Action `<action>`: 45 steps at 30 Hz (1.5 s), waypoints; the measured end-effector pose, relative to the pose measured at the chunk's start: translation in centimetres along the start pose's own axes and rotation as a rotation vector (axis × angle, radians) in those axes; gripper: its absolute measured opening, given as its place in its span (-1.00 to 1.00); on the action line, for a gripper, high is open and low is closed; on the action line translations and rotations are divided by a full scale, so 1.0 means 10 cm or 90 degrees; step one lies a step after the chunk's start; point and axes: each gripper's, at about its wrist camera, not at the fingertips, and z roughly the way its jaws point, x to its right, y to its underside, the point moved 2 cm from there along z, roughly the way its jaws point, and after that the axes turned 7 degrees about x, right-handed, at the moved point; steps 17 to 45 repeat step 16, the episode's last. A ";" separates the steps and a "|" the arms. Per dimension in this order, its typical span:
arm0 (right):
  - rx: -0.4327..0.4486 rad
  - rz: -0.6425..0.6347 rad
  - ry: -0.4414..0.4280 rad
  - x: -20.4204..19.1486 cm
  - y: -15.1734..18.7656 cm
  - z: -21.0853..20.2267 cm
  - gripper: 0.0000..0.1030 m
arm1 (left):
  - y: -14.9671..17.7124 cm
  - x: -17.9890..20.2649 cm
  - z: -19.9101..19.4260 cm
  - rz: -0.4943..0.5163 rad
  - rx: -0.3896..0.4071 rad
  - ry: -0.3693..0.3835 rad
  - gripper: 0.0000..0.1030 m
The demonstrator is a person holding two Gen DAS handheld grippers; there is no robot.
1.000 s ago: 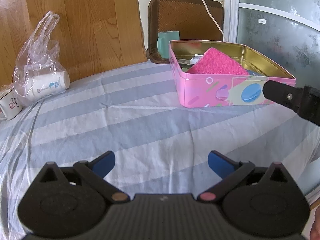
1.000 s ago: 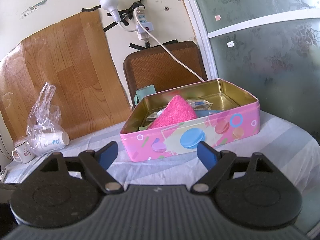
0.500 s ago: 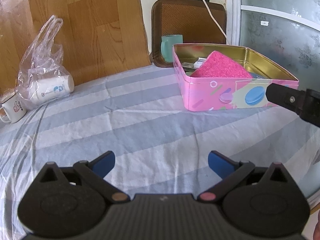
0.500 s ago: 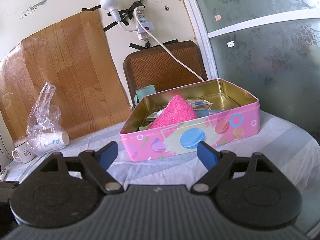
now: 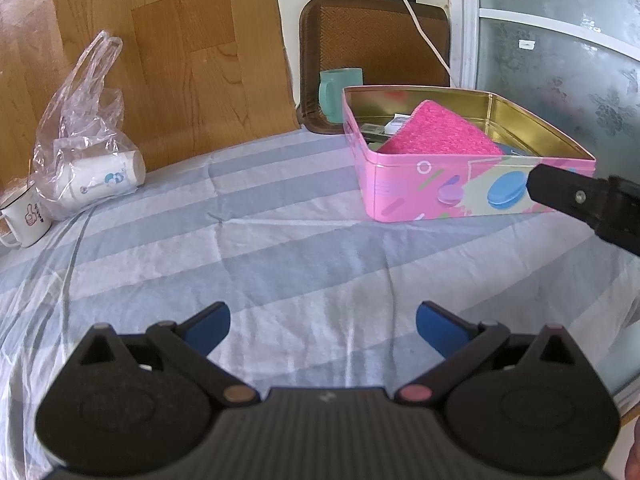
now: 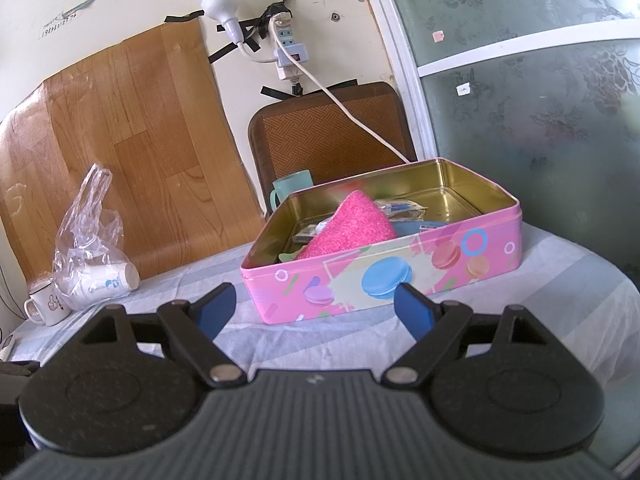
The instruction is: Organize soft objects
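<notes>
Left gripper (image 5: 323, 322) sits low in frame, jaws spread wide and empty over the striped counter (image 5: 280, 248); right gripper (image 6: 315, 308) likewise gapes empty; the pink cloth (image 6: 350, 228) lies inside the pink tin (image 6: 384, 276) at centre-right, leaning on its front wall.

My fingertips (image 5: 208, 326) are blue on black. At twelve o'clock a hot-pink cloth (image 6: 352, 230) lies in the pink tin (image 6: 384, 276), gold inside, printed with pastel macarons. The bedsheet (image 5: 280, 240) is grey-and-white striped; a mug (image 6: 294, 186) is mint green.
</notes>
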 end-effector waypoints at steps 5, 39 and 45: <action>0.000 0.000 0.001 0.00 0.00 0.00 0.72 | 0.00 0.00 0.00 0.000 -0.001 0.001 0.99; 0.000 0.001 0.002 -0.01 0.00 0.00 0.72 | 0.01 0.06 -0.07 0.011 0.021 0.029 0.99; 0.000 0.001 0.002 -0.01 0.00 0.00 0.72 | 0.01 0.06 -0.07 0.011 0.021 0.029 0.99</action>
